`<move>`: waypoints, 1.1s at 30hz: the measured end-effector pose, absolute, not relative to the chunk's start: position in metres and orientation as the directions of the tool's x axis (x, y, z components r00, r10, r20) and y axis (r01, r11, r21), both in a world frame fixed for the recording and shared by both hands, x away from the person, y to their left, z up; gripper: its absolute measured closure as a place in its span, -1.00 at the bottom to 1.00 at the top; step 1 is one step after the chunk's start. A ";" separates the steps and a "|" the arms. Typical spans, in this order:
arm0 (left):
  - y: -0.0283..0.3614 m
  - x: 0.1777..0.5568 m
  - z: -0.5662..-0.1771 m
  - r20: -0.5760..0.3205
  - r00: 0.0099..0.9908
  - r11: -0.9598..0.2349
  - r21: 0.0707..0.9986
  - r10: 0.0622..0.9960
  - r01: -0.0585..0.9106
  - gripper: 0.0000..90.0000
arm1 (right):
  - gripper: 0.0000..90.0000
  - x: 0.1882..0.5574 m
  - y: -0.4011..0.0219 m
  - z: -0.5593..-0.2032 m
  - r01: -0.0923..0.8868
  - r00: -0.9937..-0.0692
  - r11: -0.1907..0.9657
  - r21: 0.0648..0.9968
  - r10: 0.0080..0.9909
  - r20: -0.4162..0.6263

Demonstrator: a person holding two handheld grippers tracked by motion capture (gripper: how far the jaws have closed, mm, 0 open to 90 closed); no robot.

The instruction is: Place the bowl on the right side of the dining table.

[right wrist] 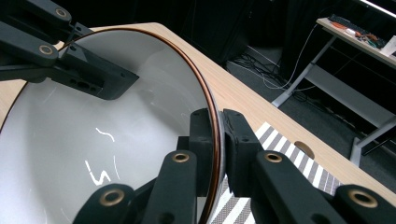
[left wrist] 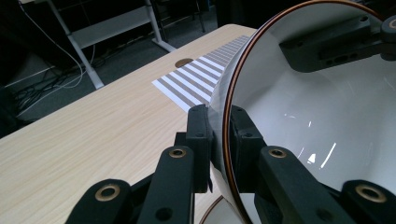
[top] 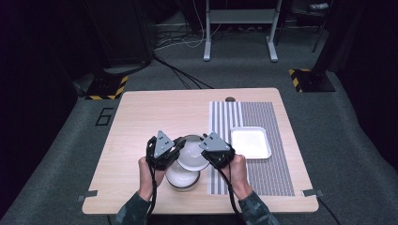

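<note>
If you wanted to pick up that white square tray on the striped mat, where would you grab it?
Probably by its raised rim. The square tray lies flat on the striped mat, so a gripper could come down from above and pinch one wall, one jaw inside and one outside. Its near edge looks easiest, facing the person with bare mat beside it.

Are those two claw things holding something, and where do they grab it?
Yes. Both hold one white bowl by its rim: the left gripper and the right gripper pinch opposite edges.
</note>
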State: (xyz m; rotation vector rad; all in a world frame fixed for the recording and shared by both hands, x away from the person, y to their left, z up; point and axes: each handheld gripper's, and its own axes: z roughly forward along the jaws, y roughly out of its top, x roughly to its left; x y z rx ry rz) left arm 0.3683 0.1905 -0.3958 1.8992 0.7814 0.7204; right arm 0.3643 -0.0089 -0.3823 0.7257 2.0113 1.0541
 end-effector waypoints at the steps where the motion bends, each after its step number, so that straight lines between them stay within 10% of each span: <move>1: 0.190 0.369 -0.396 0.155 0.627 -0.365 0.904 0.763 0.221 0.79 | 0.84 0.364 -0.009 -0.382 0.140 -0.566 0.502 0.853 0.747 -0.347; 33: 0.160 0.402 -0.391 0.149 0.656 -0.392 0.888 0.740 0.239 0.82 | 0.84 0.383 -0.033 -0.383 0.185 -0.506 0.473 0.861 0.797 -0.329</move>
